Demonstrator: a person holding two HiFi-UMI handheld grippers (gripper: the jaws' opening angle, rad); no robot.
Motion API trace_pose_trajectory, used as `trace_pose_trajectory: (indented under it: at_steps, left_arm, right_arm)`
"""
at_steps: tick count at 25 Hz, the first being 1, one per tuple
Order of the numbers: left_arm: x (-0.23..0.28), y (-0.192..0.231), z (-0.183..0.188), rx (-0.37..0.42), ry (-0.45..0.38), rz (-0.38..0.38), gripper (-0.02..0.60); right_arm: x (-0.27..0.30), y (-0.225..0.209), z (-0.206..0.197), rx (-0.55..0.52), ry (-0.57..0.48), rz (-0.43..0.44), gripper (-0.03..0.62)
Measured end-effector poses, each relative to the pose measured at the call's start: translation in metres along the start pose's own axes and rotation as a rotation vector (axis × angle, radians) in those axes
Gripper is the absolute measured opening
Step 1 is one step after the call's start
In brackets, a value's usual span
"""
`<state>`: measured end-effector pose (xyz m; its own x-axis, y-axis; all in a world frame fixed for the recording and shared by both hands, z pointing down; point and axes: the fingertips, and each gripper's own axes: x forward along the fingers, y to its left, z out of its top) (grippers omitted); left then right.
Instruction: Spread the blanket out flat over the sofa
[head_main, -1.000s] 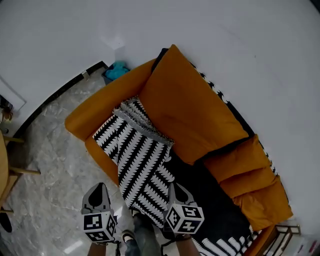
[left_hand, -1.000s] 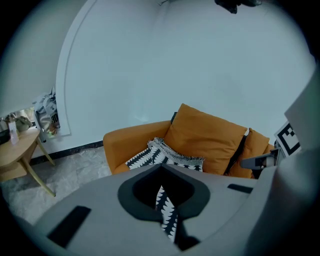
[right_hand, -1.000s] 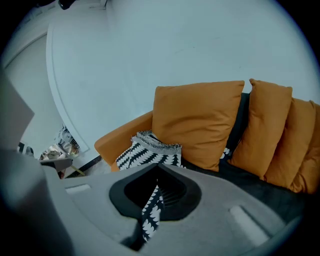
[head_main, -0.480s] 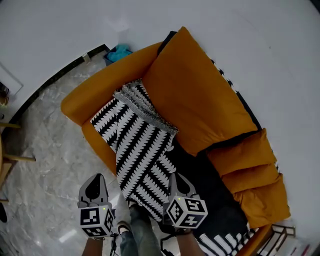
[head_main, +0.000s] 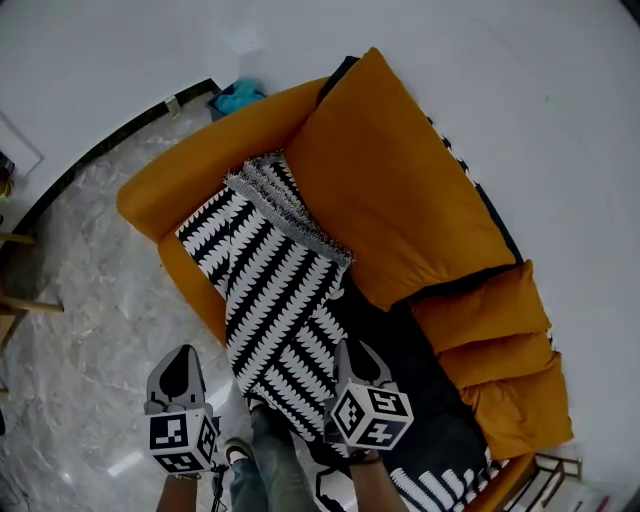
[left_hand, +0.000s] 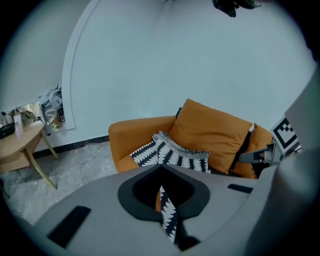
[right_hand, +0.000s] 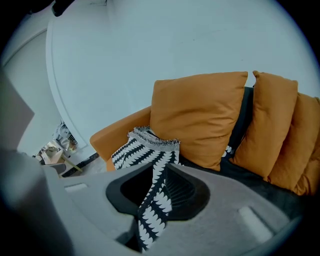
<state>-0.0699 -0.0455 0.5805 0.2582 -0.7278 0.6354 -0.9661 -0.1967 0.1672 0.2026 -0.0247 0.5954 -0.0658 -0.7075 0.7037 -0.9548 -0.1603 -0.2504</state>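
The left tool (left_hand: 167, 226) gripped the blanket (head_main: 275, 300) beyond the sofa (head_main: 165, 195) front edge; the right tool (right_hand: 146, 220), jaws just opening, stood slack around blanket cloth.

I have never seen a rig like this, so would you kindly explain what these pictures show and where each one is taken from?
No robot here: a person holds tongs in each hand, each carrying a cube with square markers. The head view looks steeply down from the person's head onto the left tongs and right tongs. The other two views come from cameras riding on the tongs, looking along them. An orange fabric sofa with orange cushions stands on a grey marble floor. A black-and-white patterned blanket lies over its seat in a narrow strip. The left tongs are shut on its near edge; the right tongs have just been opening, with the edge between them.
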Motion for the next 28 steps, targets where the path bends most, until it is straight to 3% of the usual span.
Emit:
trace_pose_trajectory:
  at_steps: [6,11,16,28]
  left_arm:
    - [0.007,0.006,0.001,-0.017,0.006,0.012,0.002]
    - [0.022,0.018,-0.005,-0.062,0.016,0.023,0.002]
    - [0.018,0.023,-0.002,-0.057,0.009,0.051,0.002]
    - [0.037,0.028,-0.008,-0.082,0.018,0.067,0.002]
  right_arm:
    - [0.015,-0.006,0.003,-0.014,0.019,-0.009,0.1]
    - [0.037,-0.008,0.005,-0.006,0.038,-0.005,0.101]
    - [0.046,-0.013,0.014,-0.008,0.028,0.002,0.101]
    - [0.094,-0.026,0.024,-0.106,0.066,-0.002,0.101]
